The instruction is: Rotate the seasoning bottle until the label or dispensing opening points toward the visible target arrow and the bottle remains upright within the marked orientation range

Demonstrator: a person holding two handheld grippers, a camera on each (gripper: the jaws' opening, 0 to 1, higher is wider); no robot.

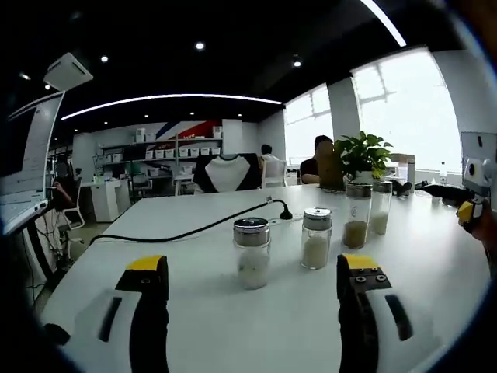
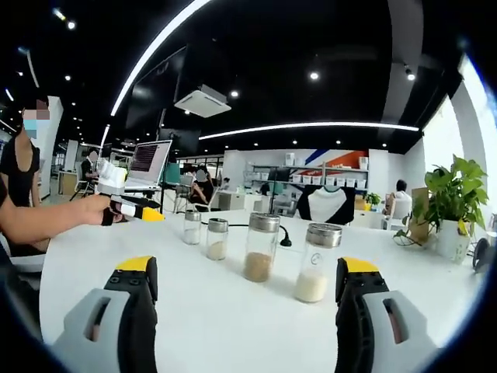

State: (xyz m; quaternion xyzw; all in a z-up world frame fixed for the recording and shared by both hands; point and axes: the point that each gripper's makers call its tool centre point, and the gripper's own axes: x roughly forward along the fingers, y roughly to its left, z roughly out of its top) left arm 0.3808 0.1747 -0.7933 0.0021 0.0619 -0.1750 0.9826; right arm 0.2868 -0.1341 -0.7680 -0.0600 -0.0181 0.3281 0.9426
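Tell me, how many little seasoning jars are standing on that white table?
4: in the left gripper view, two short jars stand nearest, two tall jars behind them by the plant.

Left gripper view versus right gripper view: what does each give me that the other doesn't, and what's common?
Left gripper view: the right hand-held gripper at the right edge, and the black cable's long run across the table.

Right gripper view: the left hand-held gripper held in a person's hand, with their forearm reaching in from the left.

Both: the four seasoning bottles standing upright on the white table, the potted plant, and each view's own jaws standing open.
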